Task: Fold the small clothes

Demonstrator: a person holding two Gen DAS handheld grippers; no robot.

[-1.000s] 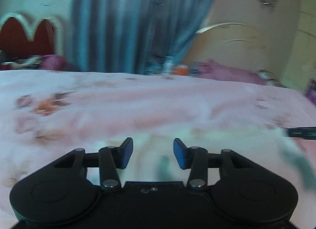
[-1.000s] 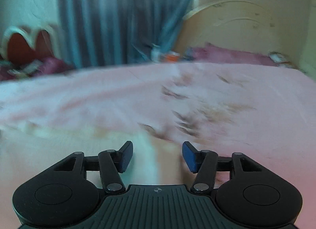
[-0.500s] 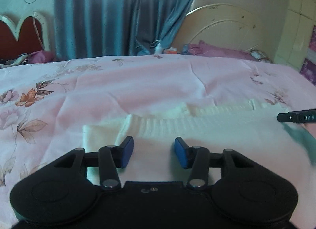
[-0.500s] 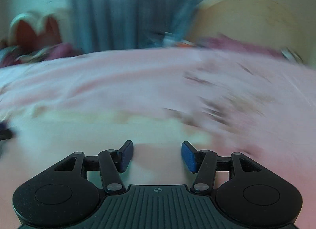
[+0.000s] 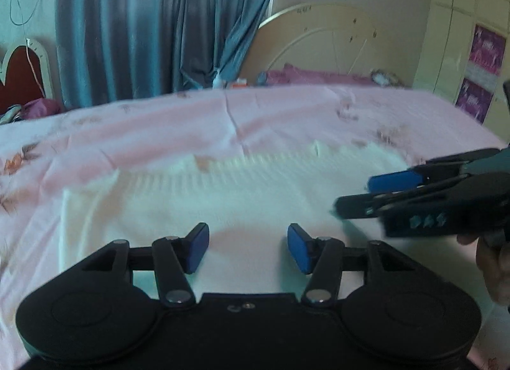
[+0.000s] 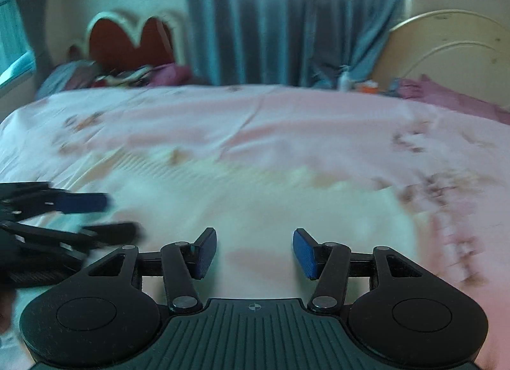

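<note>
A cream knitted garment [image 5: 223, 198] lies flat on the pink floral bedsheet [image 5: 159, 127]; it also shows in the right wrist view [image 6: 255, 198]. My left gripper [image 5: 248, 248] is open and empty, low over the garment's near part. My right gripper [image 6: 254, 252] is open and empty over the garment too. The right gripper also shows side-on at the right of the left wrist view [image 5: 366, 194], open. The left gripper shows blurred at the left of the right wrist view [image 6: 108, 214], open.
Blue curtains [image 5: 143, 25] hang behind the bed. A cream headboard [image 5: 318, 41] with purple bedding stands back right, a red heart-shaped headboard [image 6: 127, 41] back left. Small bottles [image 5: 223, 80] sit by the curtain. A wardrobe [image 5: 462, 51] is on the right.
Both grippers have come closer together over the garment. The right gripper has swung into the left wrist view from the right. Both stay open.
</note>
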